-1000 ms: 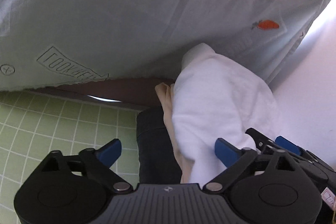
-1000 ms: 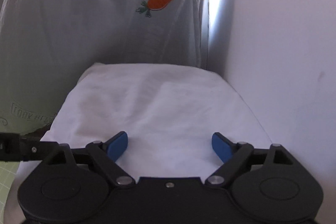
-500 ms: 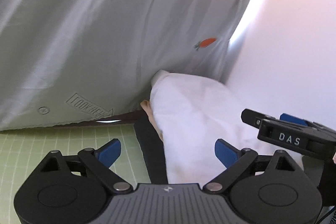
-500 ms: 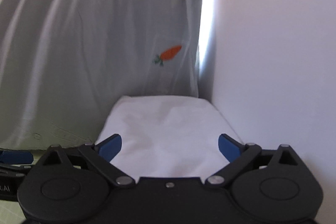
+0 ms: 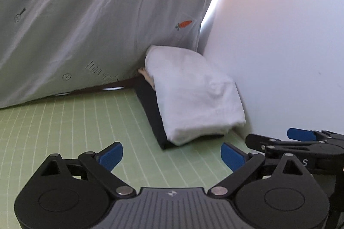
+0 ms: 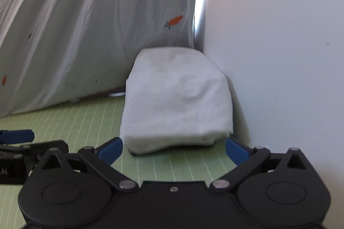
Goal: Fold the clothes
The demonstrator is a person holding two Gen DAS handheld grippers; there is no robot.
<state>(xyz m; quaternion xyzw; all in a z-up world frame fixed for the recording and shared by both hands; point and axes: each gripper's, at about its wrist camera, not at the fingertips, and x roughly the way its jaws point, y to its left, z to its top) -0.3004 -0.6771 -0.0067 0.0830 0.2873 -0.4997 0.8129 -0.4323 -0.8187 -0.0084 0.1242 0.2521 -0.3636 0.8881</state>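
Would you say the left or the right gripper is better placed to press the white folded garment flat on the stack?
Probably right: the right gripper, open, faces the white folded garment squarely; the left gripper sits off to its side.

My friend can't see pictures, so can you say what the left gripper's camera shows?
A folded white cloth lies on top of a dark folded garment, on a green grid mat beside a white wall. The left gripper is open and empty in front of the pile. Behind hangs a pale sheet with little carrots.

White wall rt, carrot-print curtain w/ daylight gap, maybe window.
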